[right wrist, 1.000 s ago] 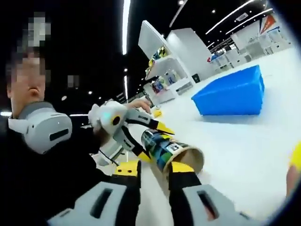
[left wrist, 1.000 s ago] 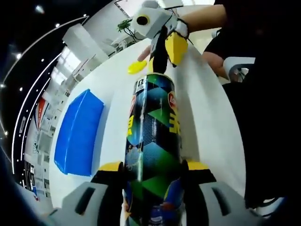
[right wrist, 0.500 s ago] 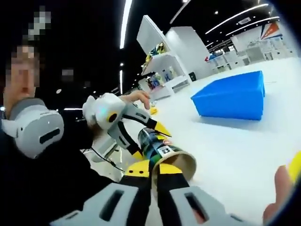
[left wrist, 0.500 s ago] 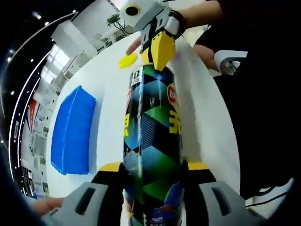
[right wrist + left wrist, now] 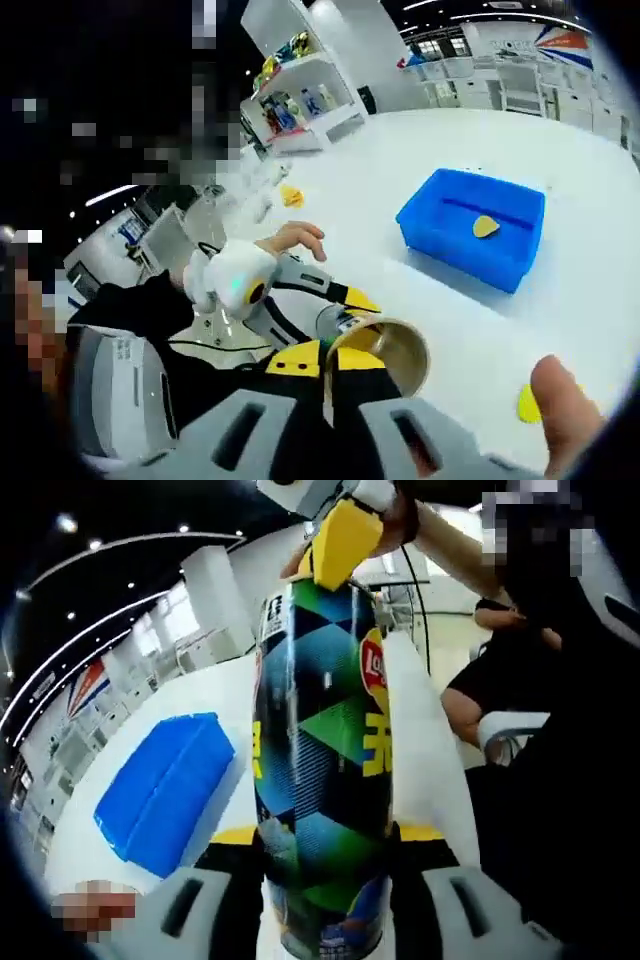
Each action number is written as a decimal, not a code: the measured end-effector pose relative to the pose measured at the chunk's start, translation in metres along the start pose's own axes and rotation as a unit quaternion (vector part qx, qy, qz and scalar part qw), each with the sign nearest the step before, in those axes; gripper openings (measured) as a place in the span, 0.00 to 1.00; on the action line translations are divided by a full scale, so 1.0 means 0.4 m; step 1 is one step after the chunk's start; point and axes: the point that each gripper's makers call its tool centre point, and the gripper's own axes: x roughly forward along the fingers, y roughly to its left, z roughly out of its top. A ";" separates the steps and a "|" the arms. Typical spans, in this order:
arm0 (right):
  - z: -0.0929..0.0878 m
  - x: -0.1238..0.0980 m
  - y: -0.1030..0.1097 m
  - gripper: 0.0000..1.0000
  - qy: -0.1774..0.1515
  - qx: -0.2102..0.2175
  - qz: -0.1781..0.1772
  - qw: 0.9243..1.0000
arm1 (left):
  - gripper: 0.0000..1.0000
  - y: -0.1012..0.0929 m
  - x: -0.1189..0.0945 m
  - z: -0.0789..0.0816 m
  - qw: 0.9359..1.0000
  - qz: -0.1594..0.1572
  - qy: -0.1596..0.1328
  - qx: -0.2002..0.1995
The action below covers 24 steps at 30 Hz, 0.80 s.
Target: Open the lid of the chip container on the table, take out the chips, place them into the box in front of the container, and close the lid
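Green-and-black patterned chip container lies tipped with its mouth open; one yellow chip rests inside the blue box.

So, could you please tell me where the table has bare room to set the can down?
Bare white table lies between the blue box and the open can, and also beyond the box toward the shelves. It is crowded at the can's mouth, where the right gripper is at the rim, with a loose chip beside a fingertip.
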 end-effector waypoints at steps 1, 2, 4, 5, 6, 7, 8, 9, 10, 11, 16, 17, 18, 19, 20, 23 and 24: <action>0.007 0.002 0.011 0.01 0.016 -0.013 -0.011 1.000 | 0.49 0.002 0.006 0.010 1.000 0.003 -0.019 -0.009; 0.019 0.006 0.022 0.01 0.039 -0.028 -0.027 0.998 | 0.49 0.004 0.010 0.015 0.999 0.009 -0.031 -0.012; 0.034 0.022 0.045 0.02 0.070 -0.045 -0.047 0.995 | 0.49 0.006 0.020 0.025 0.998 0.012 -0.058 -0.032; 0.038 0.034 0.054 0.02 0.086 -0.056 -0.060 0.993 | 0.49 0.006 0.027 0.030 0.996 0.011 -0.075 -0.045; 0.040 0.042 0.061 0.02 0.100 -0.061 -0.066 0.991 | 0.49 0.004 0.031 0.032 0.995 0.009 -0.086 -0.050; 0.042 0.051 0.068 0.02 0.113 -0.066 -0.071 0.989 | 0.49 0.002 0.034 0.032 0.994 0.007 -0.093 -0.058; 0.056 0.062 0.068 0.02 0.128 -0.075 -0.079 0.986 | 0.49 0.002 0.036 0.032 0.993 0.007 -0.100 -0.064; 0.058 0.070 0.071 0.02 0.138 -0.079 -0.084 0.984 | 0.49 0.000 0.039 0.030 0.992 0.006 -0.106 -0.071; 0.064 0.077 0.073 0.02 0.146 -0.084 -0.087 0.982 | 0.49 0.000 0.040 0.029 0.991 0.008 -0.110 -0.075; 0.067 0.086 0.076 0.02 0.152 -0.088 -0.088 0.981 | 0.49 0.000 0.043 0.027 0.990 0.006 -0.118 -0.081; 0.074 0.117 0.095 0.02 0.186 -0.118 -0.102 0.970 | 0.49 0.008 0.040 0.028 0.981 0.016 -0.167 -0.093; 0.078 0.120 0.098 0.02 0.183 -0.116 -0.103 0.971 | 0.49 0.012 0.038 0.028 0.979 0.019 -0.177 -0.096; 0.083 0.123 0.098 0.02 0.182 -0.117 -0.104 0.971 | 0.49 0.015 0.036 0.026 0.978 0.022 -0.182 -0.102; 0.084 0.123 0.098 0.02 0.183 -0.118 -0.104 0.971 | 0.49 0.016 0.035 0.025 0.977 0.023 -0.185 -0.103; 0.082 0.120 0.097 0.03 0.185 -0.119 -0.104 0.970 | 0.49 0.015 0.035 0.026 0.977 0.027 -0.189 -0.099; 0.075 0.112 0.095 0.03 0.185 -0.115 -0.103 0.970 | 0.49 -0.002 0.037 0.041 0.978 0.028 -0.184 -0.091; 0.074 0.109 0.092 0.03 0.185 -0.117 -0.105 0.970 | 0.49 -0.004 0.040 0.041 0.979 0.028 -0.182 -0.090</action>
